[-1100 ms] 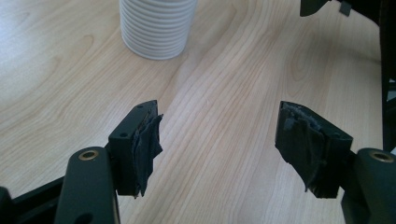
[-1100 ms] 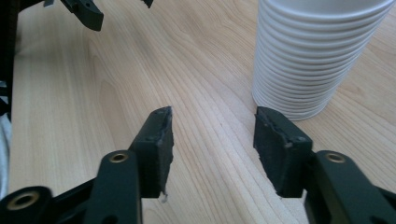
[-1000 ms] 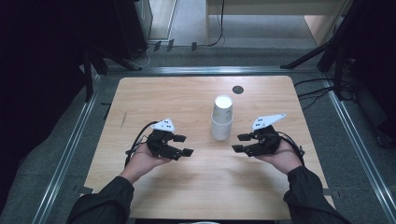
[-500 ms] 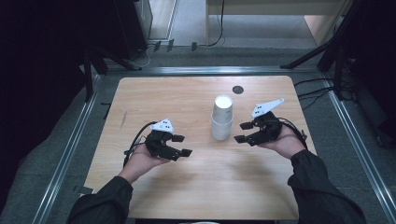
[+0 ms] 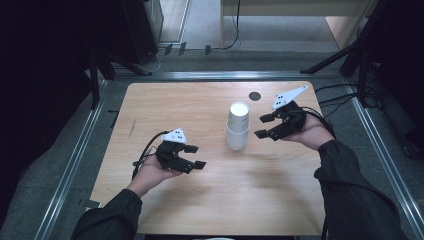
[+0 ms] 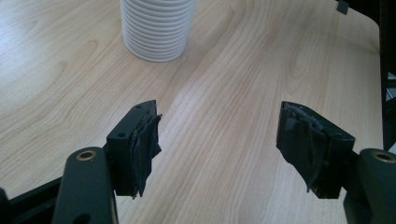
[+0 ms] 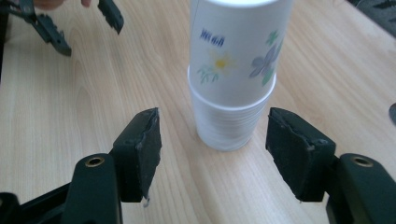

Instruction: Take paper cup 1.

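Note:
A stack of upside-down white paper cups (image 5: pixel 238 127) stands mid-table; the top cup bears a flower print (image 7: pixel 233 79). My right gripper (image 5: pixel 261 126) hovers just right of the stack, pointing at it. Its jaws have just been opening and are open, with nothing between them; in the right gripper view (image 7: pixel 215 149) the stack stands just beyond the pads. My left gripper (image 5: pixel 196 156) rests low to the left of the stack, apart from it. Its jaws stand apart over bare wood (image 6: pixel 219 144), holding nothing, and the ribbed base of the stack (image 6: pixel 158 30) lies farther ahead.
The wooden table (image 5: pixel 200 105) has a small black disc (image 5: pixel 255 96) near its far edge behind the cups. Metal rails run along both sides of the table. Dark stands and cables sit on the floor beyond.
My right gripper has risen and moved toward the far right side of the cups, and its jaws have spread apart. The left hand and the cup stack have stayed put.

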### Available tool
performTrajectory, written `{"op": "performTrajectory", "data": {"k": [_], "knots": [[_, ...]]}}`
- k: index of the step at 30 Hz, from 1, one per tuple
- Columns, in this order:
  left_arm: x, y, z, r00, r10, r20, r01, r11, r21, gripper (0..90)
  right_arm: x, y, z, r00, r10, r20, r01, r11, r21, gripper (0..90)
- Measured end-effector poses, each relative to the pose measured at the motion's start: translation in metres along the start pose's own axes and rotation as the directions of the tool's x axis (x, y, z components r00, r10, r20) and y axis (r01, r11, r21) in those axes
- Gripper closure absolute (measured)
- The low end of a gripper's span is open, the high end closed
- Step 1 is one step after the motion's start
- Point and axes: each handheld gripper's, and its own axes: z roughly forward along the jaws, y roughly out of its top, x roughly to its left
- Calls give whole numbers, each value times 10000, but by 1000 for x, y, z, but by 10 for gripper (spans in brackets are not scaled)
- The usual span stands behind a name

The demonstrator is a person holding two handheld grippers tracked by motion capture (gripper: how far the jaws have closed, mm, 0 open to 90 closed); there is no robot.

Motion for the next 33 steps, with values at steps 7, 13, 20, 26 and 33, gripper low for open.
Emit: {"op": "performTrajectory", "data": {"k": [7, 13, 20, 26, 33], "knots": [[-1, 0, 1, 10000, 76, 25, -76, 9999, 73, 297, -9, 14, -3, 10000, -91, -10, 91, 10000, 29, 337], [-2, 0, 0, 9999, 88, 81, -88, 9999, 55, 297, -18, 32, -2, 9999, -84, -90, 87, 9996, 274, 317], [-2, -1, -1, 9999, 72, 91, -73, 10000, 66, 297, -22, 52, 8, 9989, -363, -285, 387, 9953, 891, 287], [-2, -1, 0, 9999, 87, 105, -88, 9999, 144, 297, -24, 64, 19, 9976, -580, -371, 629, 9869, 1486, 267], [-3, -2, -1, 9998, 140, 132, -142, 9997, 197, 297, -19, 76, 35, 9947, -887, -528, 979, 9727, 2106, 265]]}}
